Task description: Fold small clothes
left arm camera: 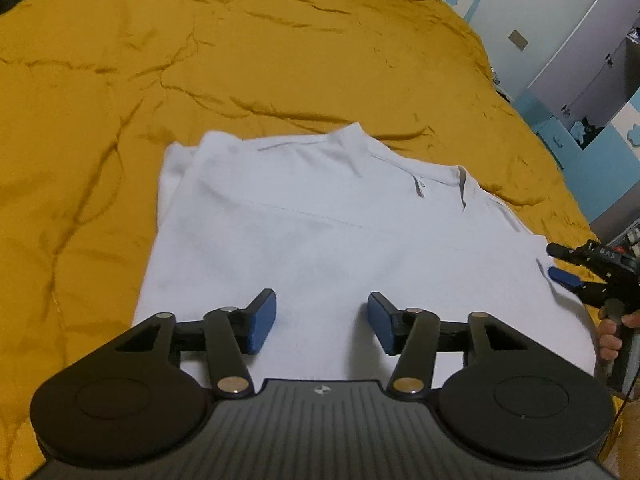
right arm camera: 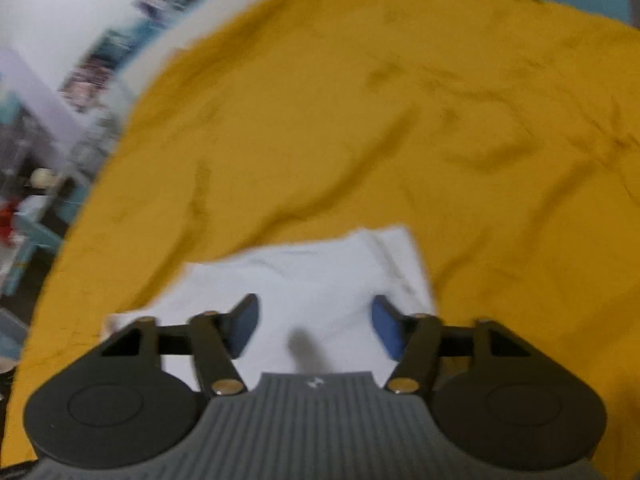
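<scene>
Left view: white shirt whole, collar away from me — right view: one blurred corner | my left fingers and right fingers — both apart, empty | bed.

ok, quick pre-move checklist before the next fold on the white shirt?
1. Left gripper jaws apart, nothing between them: ok.
2. Right gripper jaws apart, no cloth pinched: ok.
3. White shirt lying flat on the yellow bedspread: ok.
4. One side already folded in, layered edge at its left: ok.
5. Right-hand edge of the shirt within the right gripper's reach: cannot tell, right wrist view is blurred.
</scene>
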The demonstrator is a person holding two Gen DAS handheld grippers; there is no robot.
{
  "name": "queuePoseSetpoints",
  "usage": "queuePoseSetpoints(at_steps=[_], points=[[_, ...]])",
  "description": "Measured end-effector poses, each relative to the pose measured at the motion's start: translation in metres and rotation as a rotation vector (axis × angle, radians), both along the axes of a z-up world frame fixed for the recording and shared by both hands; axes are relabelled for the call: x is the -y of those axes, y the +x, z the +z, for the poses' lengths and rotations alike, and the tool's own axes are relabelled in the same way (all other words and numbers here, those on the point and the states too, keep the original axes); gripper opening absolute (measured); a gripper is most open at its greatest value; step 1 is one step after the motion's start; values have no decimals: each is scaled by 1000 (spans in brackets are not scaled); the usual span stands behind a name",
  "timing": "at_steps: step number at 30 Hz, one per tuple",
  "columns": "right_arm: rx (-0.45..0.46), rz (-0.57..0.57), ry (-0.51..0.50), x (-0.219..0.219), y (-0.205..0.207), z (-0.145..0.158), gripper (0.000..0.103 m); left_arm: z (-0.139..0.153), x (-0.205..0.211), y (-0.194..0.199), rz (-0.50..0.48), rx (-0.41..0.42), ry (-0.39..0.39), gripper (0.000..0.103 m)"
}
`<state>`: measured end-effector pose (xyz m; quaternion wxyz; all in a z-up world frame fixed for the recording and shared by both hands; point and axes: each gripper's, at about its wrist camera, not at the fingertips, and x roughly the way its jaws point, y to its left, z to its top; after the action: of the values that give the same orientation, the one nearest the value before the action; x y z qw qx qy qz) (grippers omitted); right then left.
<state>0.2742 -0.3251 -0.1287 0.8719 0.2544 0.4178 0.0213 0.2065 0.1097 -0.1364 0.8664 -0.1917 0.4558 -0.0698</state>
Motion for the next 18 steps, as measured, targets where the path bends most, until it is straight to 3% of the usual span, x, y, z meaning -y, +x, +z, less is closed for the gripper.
queuePoseSetpoints(at_steps=[3, 6, 12, 16, 18], points=[[25, -1, -44, -16, 1, 6, 66, -4, 2, -4, -10, 15, -5, 76], [85, -20, -130, -46, 0, 23, 67, -3, 7, -4, -32, 14, 15, 85], [147, 204, -83, -128, 19, 47, 69, 0, 18, -2, -68, 17, 60, 93], [94, 250, -109, -173, 42, 39, 75, -3, 14, -4, -64, 32, 28, 99], [28, 254, -54, -186, 56, 28, 75, -4, 15, -4, -81, 36, 39, 99]])
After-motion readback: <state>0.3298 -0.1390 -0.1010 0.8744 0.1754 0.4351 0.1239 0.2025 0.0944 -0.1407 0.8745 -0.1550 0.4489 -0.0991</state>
